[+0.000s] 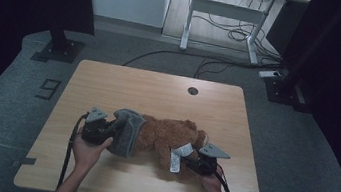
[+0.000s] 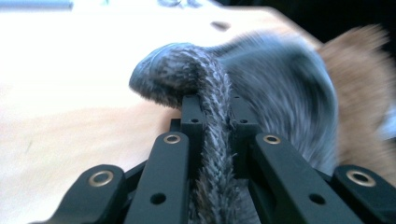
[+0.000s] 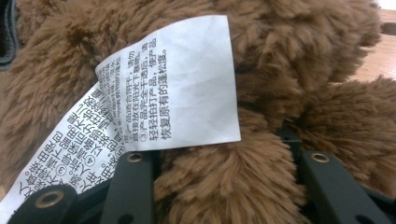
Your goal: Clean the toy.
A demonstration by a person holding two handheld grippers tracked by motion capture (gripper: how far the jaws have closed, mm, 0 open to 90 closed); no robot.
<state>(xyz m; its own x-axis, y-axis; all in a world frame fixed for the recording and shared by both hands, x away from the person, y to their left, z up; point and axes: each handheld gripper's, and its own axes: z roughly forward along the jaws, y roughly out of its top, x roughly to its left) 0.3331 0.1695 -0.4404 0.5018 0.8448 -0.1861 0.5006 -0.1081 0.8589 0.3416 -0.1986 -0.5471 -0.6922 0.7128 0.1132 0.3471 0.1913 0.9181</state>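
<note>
- Two hand-held grippers work on one brown plush toy (image 1: 168,136) that lies on its side near the front middle of the wooden table (image 1: 159,92), seen from the high view.
- The high view shows the left gripper (image 1: 112,127) at the toy's left end, against a grey knitted garment (image 1: 128,131) around the toy, and the right gripper (image 1: 188,161) at the toy's front right, beside a white care label (image 1: 177,156).
- The left gripper view adds the grip itself: its jaws are drawn narrow on a ribbed fold of the grey garment (image 2: 212,116).
- The right gripper view brings the care label (image 3: 173,88) close enough to show printed text, and shows brown fur (image 3: 224,186) bulging between its moderately parted jaws; whether they pinch the fur I cannot tell.
</note>
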